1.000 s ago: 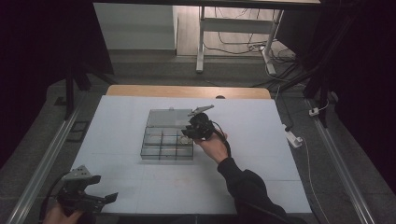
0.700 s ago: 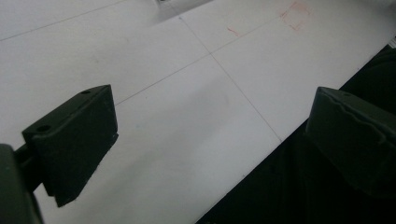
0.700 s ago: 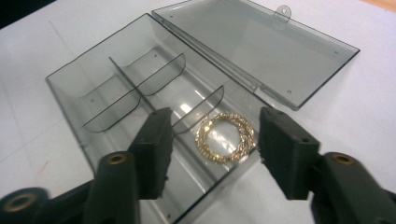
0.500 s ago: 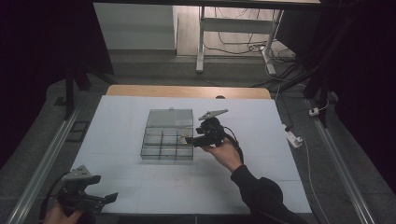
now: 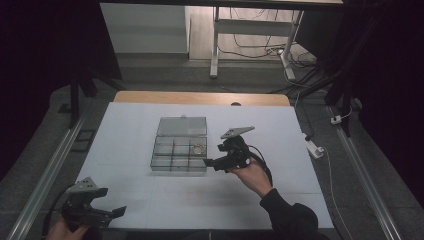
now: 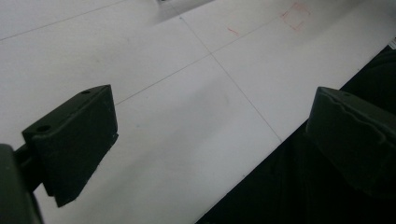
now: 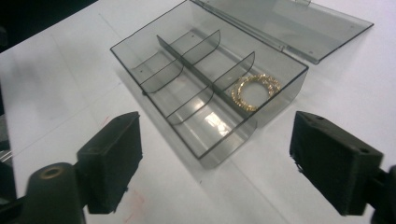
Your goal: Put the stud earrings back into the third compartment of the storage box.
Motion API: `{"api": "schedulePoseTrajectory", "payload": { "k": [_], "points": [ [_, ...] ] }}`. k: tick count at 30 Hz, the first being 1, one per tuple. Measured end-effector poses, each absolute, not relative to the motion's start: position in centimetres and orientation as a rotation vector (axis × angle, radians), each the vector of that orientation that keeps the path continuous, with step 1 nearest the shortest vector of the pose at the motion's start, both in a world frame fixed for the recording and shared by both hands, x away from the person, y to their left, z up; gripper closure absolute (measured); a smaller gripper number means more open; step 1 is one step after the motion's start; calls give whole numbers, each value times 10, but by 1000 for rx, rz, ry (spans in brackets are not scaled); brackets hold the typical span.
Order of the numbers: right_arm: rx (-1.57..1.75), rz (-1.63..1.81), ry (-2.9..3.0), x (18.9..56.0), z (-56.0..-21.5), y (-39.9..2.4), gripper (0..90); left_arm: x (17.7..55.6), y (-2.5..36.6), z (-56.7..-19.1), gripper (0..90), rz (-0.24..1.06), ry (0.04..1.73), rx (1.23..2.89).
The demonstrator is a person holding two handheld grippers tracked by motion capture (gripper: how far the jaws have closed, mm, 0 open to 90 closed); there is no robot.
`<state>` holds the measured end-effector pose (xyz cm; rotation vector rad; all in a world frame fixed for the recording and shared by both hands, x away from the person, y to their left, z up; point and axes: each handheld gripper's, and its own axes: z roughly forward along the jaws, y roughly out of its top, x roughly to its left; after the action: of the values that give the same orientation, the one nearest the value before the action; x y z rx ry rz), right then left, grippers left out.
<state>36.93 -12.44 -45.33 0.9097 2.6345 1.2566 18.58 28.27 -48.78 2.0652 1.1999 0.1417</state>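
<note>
right gripper view: the gold bracelet (image 7: 255, 90) lies in a corner compartment of the clear divided box (image 7: 196, 135), just beyond the right hand-held gripper (image 7: 233, 161), whose empty jaws have just been opening wide.

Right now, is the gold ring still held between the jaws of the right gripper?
No, the gold ring lies in a corner compartment of the clear plastic box, and the right gripper is open and holds nothing.

smoky grey box (image 7: 205, 93), gold bracelet (image 7: 254, 91), black tongs (image 7: 215, 163)
</note>
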Motion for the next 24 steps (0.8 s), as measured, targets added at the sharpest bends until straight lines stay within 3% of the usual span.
{"api": "schedulePoseTrajectory", "payload": {
  "k": [18, 24],
  "points": [
    [916, 1259, 2575, 329, -441, -173, 29, 186, 282, -487, 25, 142, 1205, 2060],
    [957, 1253, 2551, 315, -441, -195, 21, 187, 283, -487, 24, 141, 1205, 2058]
  ]
}}
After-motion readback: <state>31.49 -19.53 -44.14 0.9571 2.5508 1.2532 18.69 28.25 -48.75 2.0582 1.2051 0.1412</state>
